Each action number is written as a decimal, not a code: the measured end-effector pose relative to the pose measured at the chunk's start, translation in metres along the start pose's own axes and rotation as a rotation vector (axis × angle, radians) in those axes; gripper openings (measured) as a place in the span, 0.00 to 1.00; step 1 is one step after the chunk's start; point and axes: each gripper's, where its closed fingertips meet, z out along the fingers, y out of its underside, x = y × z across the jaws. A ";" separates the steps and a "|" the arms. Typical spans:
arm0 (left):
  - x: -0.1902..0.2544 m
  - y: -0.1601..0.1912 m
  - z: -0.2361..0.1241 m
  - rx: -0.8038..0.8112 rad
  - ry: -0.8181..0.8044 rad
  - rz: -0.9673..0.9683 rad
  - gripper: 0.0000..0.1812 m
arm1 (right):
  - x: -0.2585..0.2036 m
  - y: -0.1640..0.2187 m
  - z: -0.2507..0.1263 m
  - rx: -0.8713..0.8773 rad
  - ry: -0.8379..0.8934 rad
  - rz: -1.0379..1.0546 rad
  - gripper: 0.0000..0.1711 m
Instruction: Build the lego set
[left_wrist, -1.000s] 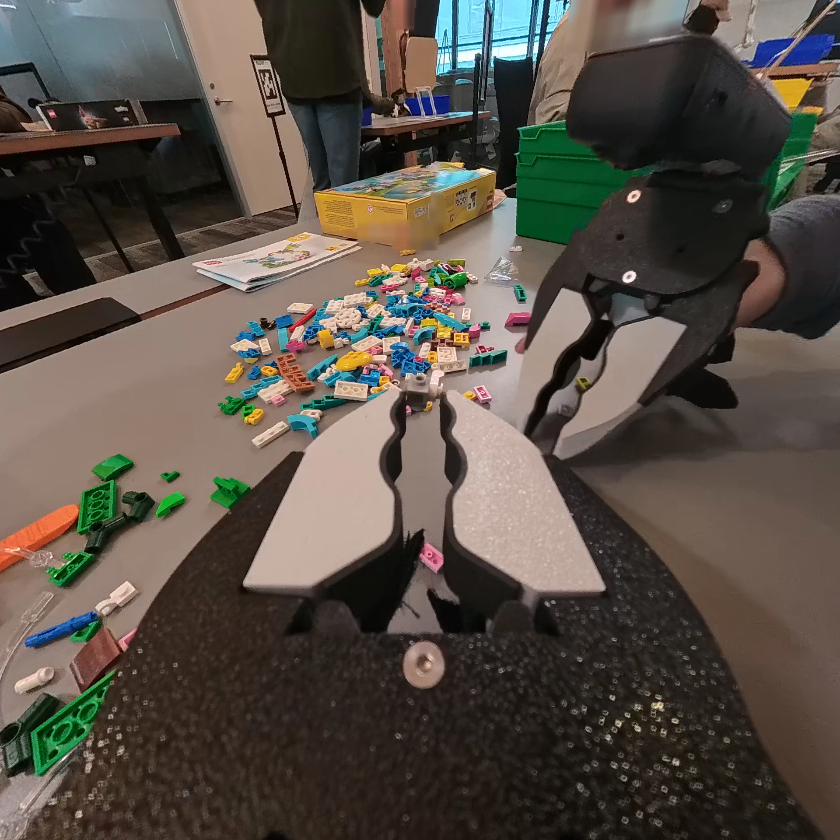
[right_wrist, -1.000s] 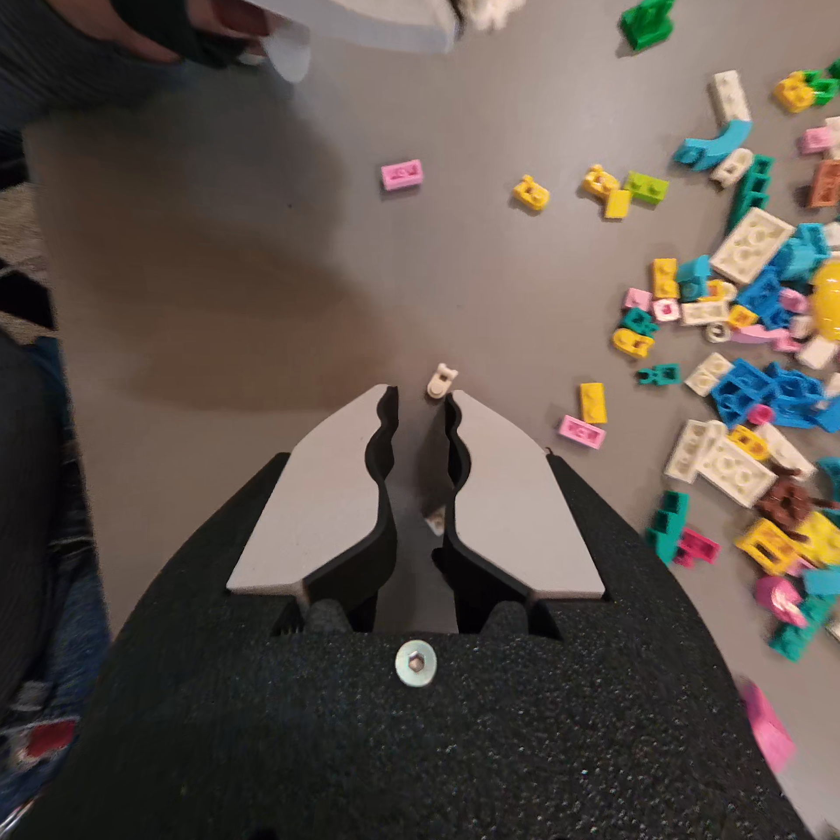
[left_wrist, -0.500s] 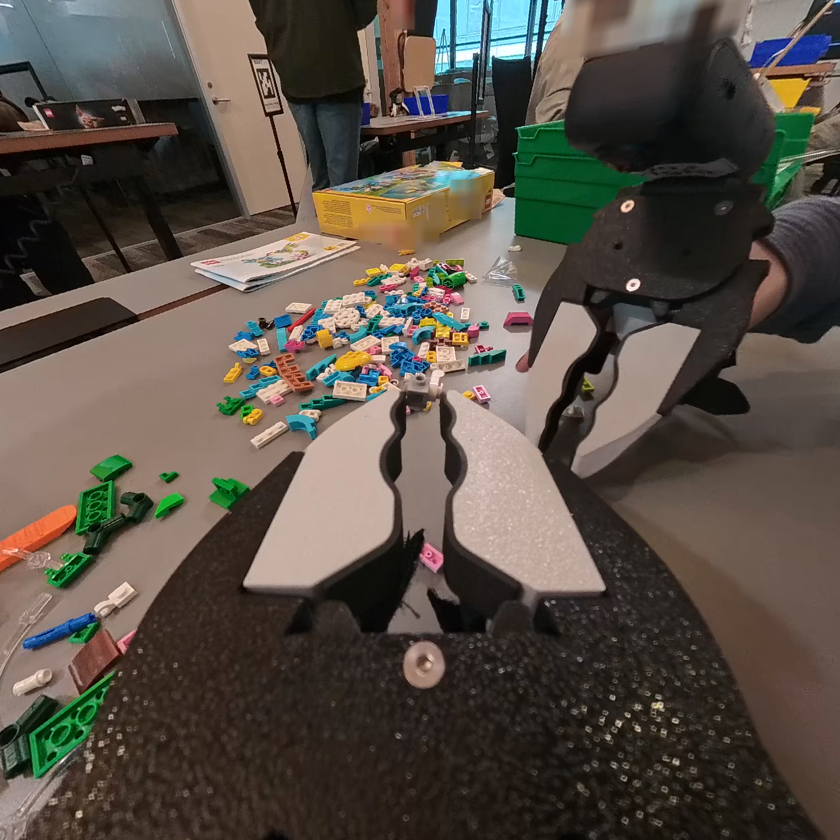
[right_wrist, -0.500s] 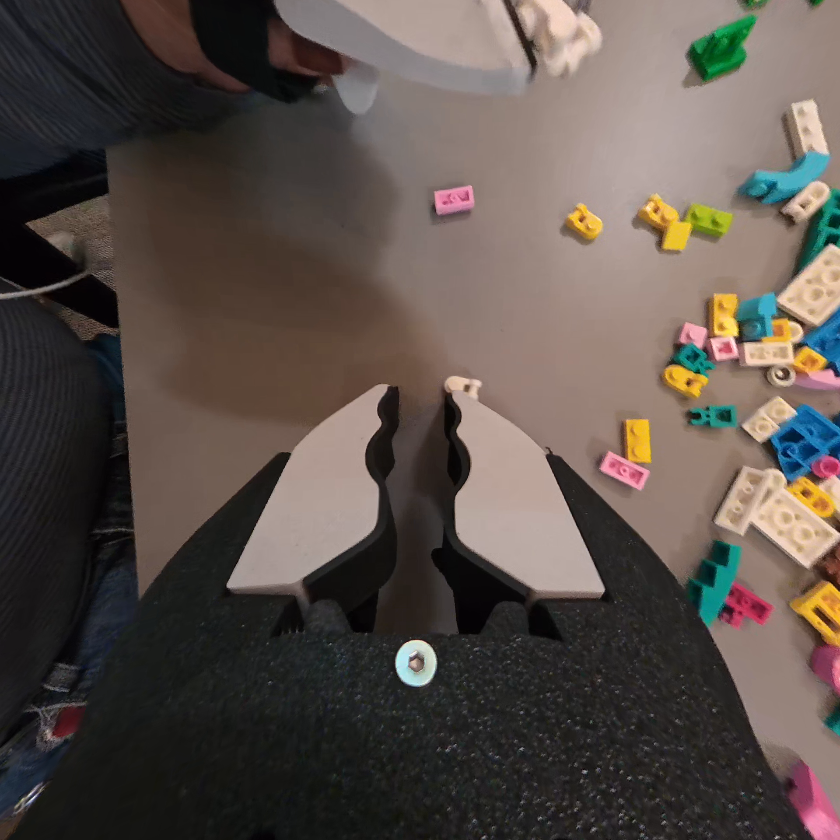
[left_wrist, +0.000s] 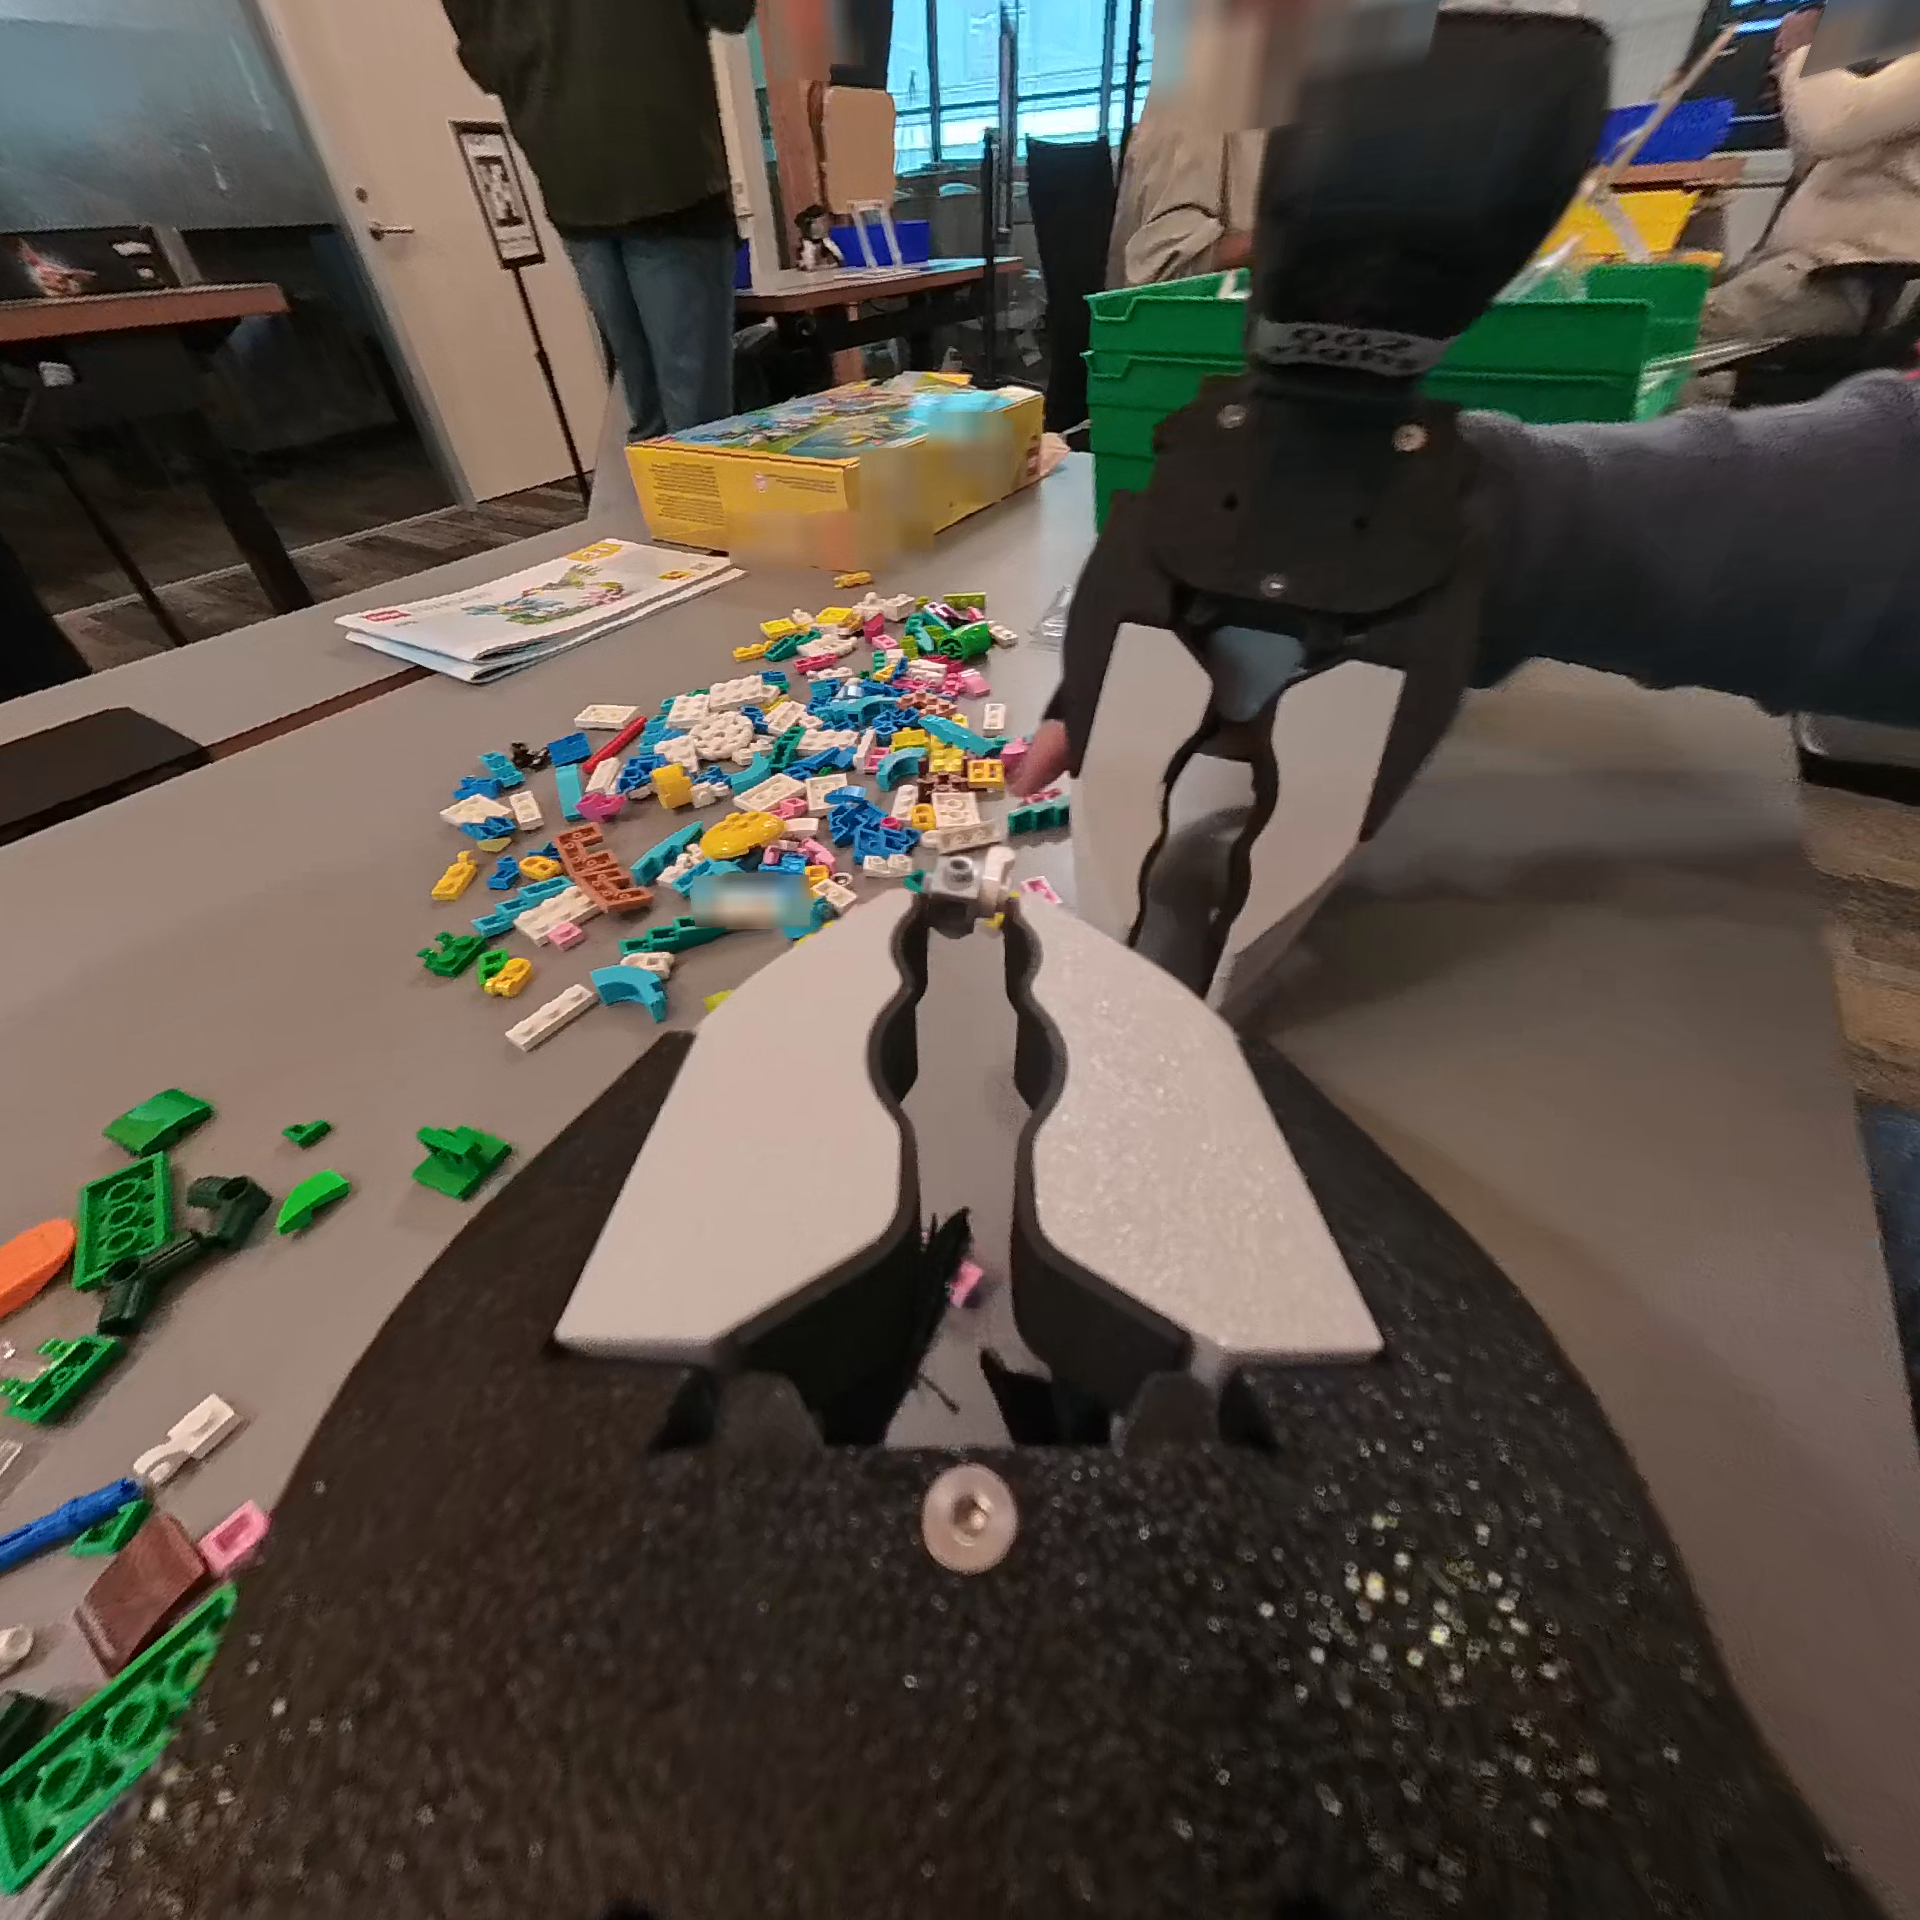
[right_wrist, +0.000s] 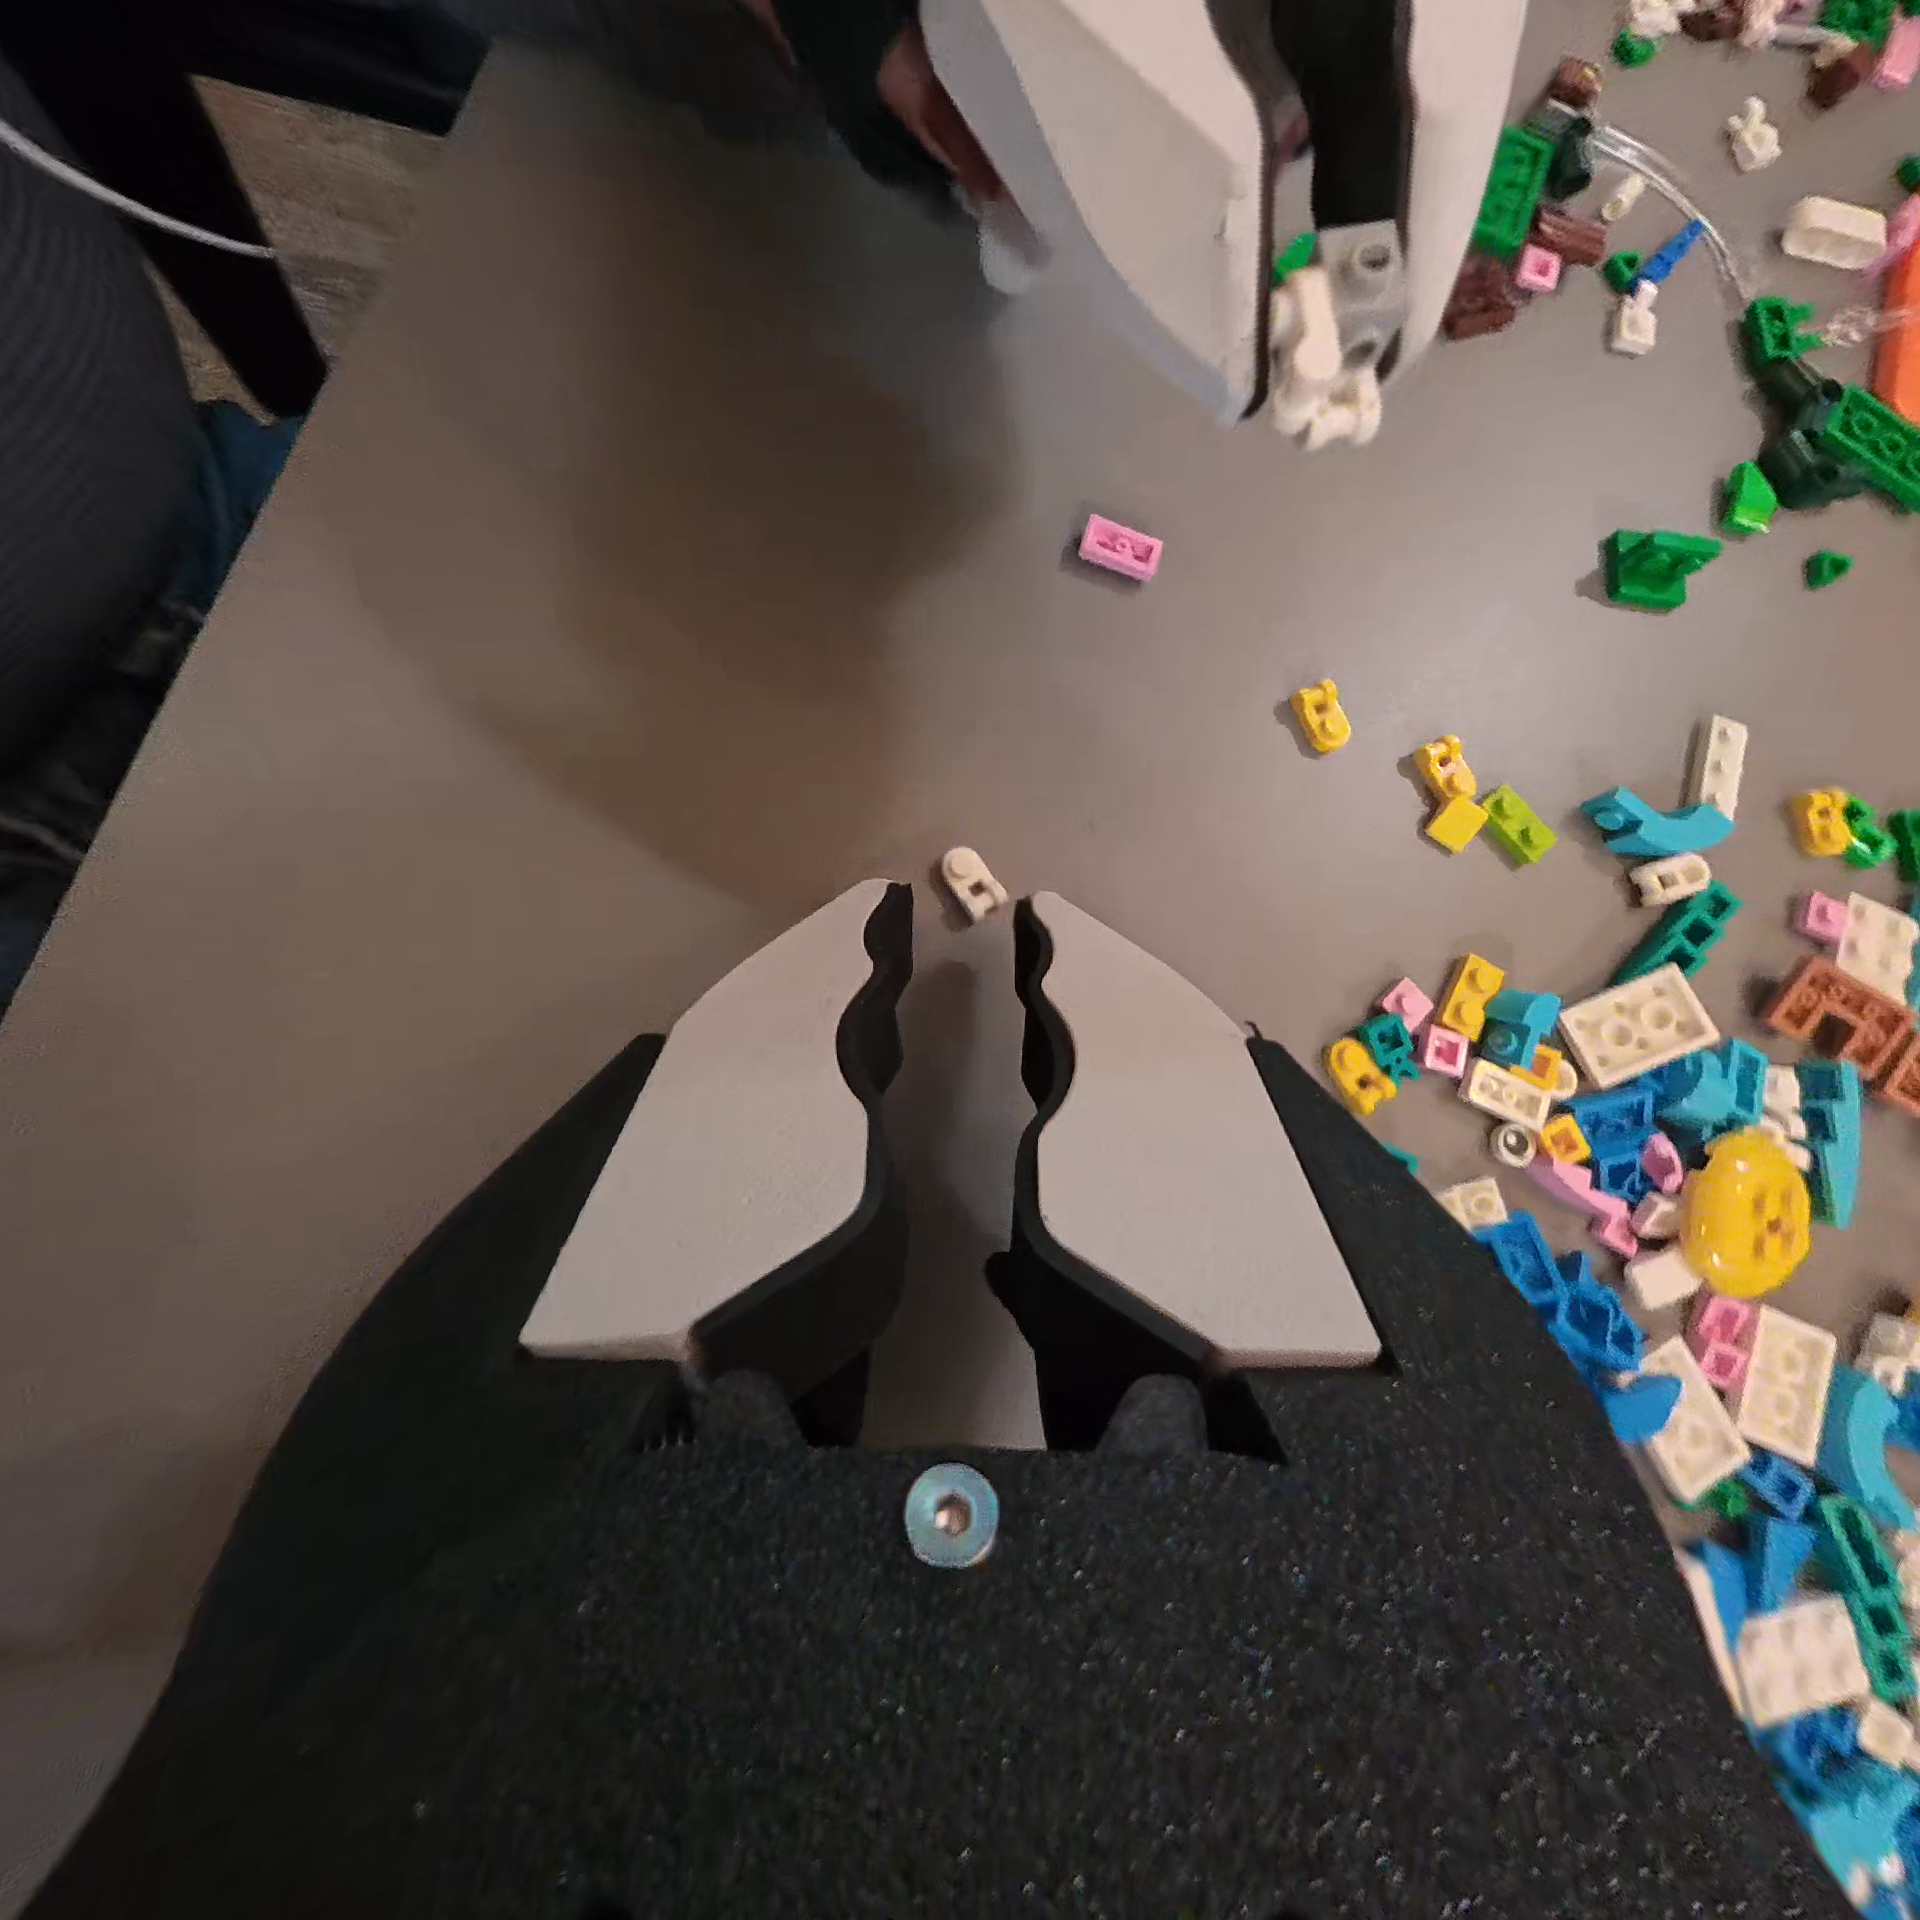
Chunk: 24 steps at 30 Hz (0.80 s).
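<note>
My left gripper (left_wrist: 961, 906) is shut on a small grey-and-white lego assembly (left_wrist: 968, 881) and holds it above the grey table (left_wrist: 260, 935). In the right wrist view the left gripper (right_wrist: 1325, 384) hangs at the top with the assembly (right_wrist: 1361, 281) in its tips. My right gripper (right_wrist: 961, 899) is slightly open and points down at the table. A small white clip piece (right_wrist: 974, 883) lies on the table right at its tips, not gripped. The right gripper (left_wrist: 1205, 977) also shows just right of my left fingertips.
A pile of loose coloured bricks (left_wrist: 810, 769) lies mid-table, to the right in the right wrist view (right_wrist: 1662, 1091). Green pieces (left_wrist: 125, 1205) sit at the left. A pink plate (right_wrist: 1120, 548) lies alone. Booklet (left_wrist: 540, 613), yellow box (left_wrist: 831, 468) and green bins (left_wrist: 1174, 384) stand behind. People stand beyond. The gap from one gripper's tips to the other's is roughly 9 cm.
The right gripper has swung around so the white clip piece now sits between its tips. The left gripper, still holding the assembly, has come closer to it.
</note>
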 end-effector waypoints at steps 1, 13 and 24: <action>0.002 0.000 0.000 0.001 0.020 -0.001 0.07 | -0.001 -0.002 0.000 0.009 -0.028 -0.012 0.11; 0.013 -0.005 -0.005 0.041 0.160 -0.054 0.07 | -0.001 0.005 0.011 -0.086 -0.159 -0.148 0.11; 0.014 -0.005 -0.005 0.036 0.167 -0.054 0.07 | -0.001 0.004 0.014 -0.071 -0.125 -0.146 0.09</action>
